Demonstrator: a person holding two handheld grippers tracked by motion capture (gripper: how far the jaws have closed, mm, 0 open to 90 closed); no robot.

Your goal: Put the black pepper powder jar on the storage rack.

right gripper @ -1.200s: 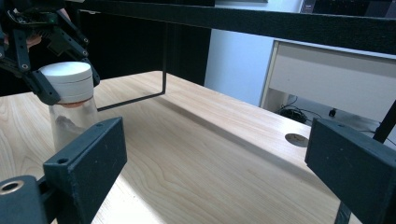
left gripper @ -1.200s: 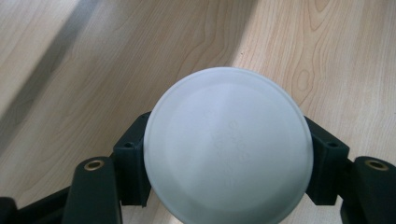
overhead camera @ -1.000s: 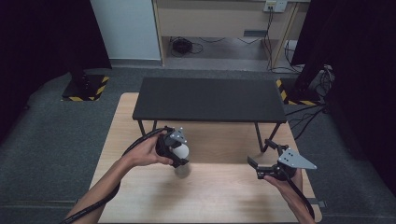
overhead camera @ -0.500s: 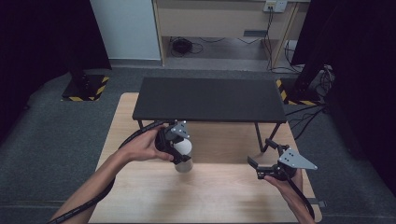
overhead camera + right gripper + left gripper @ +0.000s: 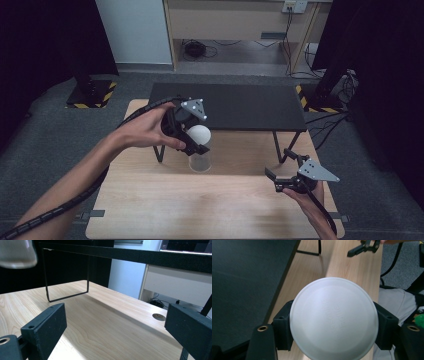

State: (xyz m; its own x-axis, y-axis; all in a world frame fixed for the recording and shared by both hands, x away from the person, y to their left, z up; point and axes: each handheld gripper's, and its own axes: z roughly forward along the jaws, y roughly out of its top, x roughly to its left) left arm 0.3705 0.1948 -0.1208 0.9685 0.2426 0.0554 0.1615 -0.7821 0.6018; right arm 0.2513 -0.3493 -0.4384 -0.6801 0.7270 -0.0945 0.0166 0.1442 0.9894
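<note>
A clear plastic cup [image 5: 200, 161] with a white domed lid [image 5: 199, 134] hangs in the air above the wooden table [image 5: 210, 210]. My left gripper [image 5: 196, 142] is shut on it just under the lid. In the left gripper view the lid [image 5: 334, 318] shows from above, with a black finger [image 5: 283, 327] pressed against each side. My right gripper [image 5: 278, 162] rests low at the table's right, jaws wide open and holding nothing. In the right gripper view the cup's clear bottom [image 5: 16, 252] floats at the top left, well clear of the table top [image 5: 100, 315].
A low black shelf [image 5: 235, 105] on thin wire legs [image 5: 277, 145] stands across the far half of the table, just behind the cup. A cable hole [image 5: 158, 316] marks the table's far corner. Grey carpet surrounds the table, with dark curtains at both sides.
My left hand has lifted the cup straight up off the table, towards the height of the black shelf. The right gripper has stayed where it was.
</note>
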